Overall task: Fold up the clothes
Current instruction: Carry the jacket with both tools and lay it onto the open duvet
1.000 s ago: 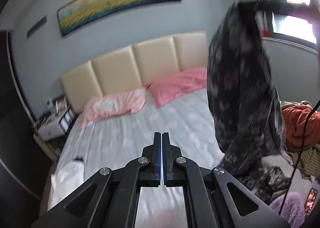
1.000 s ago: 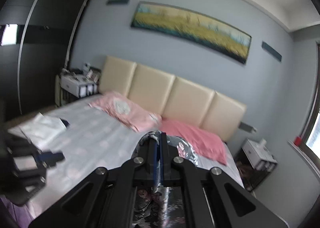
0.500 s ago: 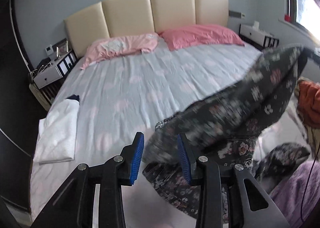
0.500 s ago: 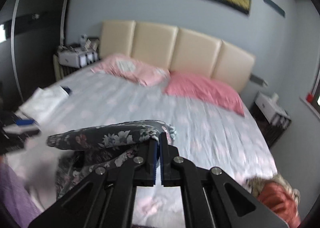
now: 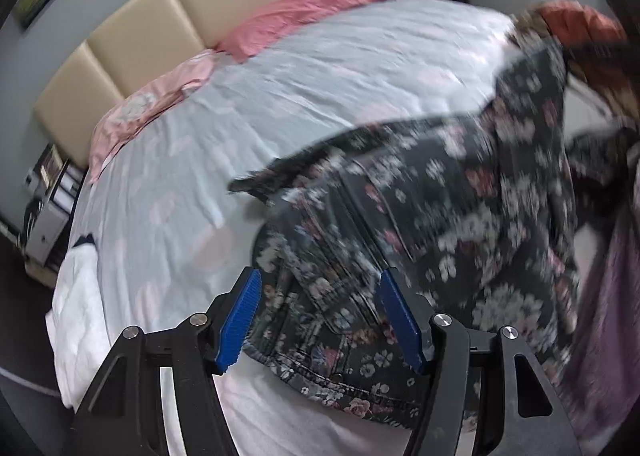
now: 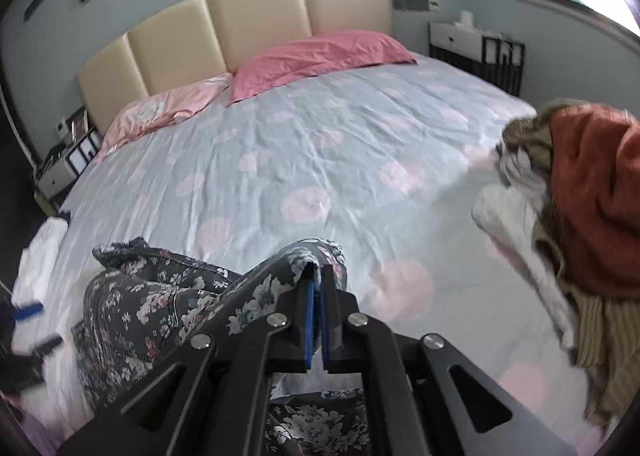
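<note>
Now, the risks as I judge them from my two claws:

Left gripper (image 5: 320,316): my jaws have just been opening and stand spread wide; the hem of the floral garment (image 5: 440,196) lies between the blue pads, but they do not press it.
Right gripper (image 6: 316,312): pressed together, pinching one bunched edge of the floral garment (image 6: 168,296).
Garment place: on the near part of the bed (image 6: 320,144), partly crumpled, not flat.
Risk one: I hold it with one claw only — if I pull, it drags into a heap.
Risk two: my left claw may close on two layers and fix a wrinkle.
Risk three: the clothes pile (image 6: 580,196) is near on the right — a sleeve can catch it.
</note>
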